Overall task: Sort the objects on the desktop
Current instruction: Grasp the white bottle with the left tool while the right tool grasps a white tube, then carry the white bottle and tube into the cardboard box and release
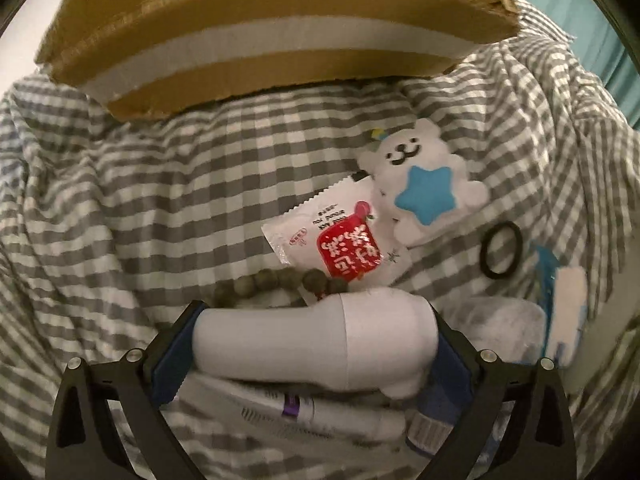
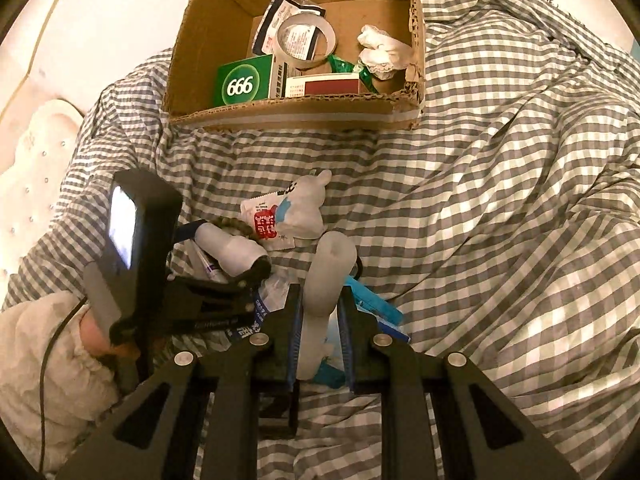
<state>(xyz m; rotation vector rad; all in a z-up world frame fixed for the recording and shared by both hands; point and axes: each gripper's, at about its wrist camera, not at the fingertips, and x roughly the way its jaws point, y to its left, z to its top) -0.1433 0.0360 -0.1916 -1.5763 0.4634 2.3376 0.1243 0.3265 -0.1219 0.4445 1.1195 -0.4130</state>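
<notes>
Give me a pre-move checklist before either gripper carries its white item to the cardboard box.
1. Left gripper closed on the white bottle: ok, both fingers touch its ends.
2. Right gripper closed on the white tube: ok, held upright between the fingers.
3. Cardboard box open on top: ok.
4. Room left in the box: ok, though tape roll and green carton sit inside.
5. Bead bracelet free of the bottle: cannot tell, it lies right behind.
6. Grip firmness: cannot tell.
</notes>
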